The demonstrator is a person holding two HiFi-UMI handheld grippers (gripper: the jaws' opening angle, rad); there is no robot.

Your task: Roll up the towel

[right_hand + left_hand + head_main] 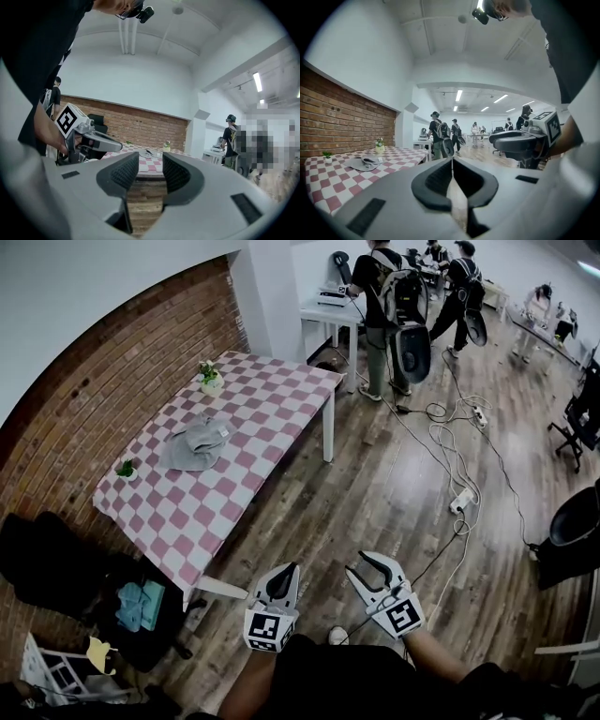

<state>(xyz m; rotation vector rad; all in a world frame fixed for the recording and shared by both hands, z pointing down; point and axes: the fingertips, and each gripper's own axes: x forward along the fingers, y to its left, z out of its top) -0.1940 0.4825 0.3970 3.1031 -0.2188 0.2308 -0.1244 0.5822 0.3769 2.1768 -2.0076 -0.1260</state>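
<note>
Towel (pixel 195 446), grey and crumpled, is lying in a heap near the middle of the desk (pixel 272 399). The desk is wearing a pink and white checked cloth and is standing against a brick wall (pixel 103 381). One small potted plant (pixel 211 379) is sitting near the far end of the desk. Another small plant (pixel 126 469) is sitting at the wall side, near the towel.

The person is standing on the wooden floor (pixel 375 484), well away from the desk, and is holding both grippers out in front, side by side. The left gripper (pixel 286 576) is keeping its jaws closed, tip against tip, with nothing between them. The right gripper (pixel 361 566) is holding its jaws a little apart, and only the floor and the far desk are showing through the gap. Neither gripper is touching the towel.

A black bag (pixel 56 568) is lying on the floor by the near end of the desk. White cables (pixel 450 446) are trailing across the floor, and other people (pixel 384 306) are standing at the far side of the room.
</note>
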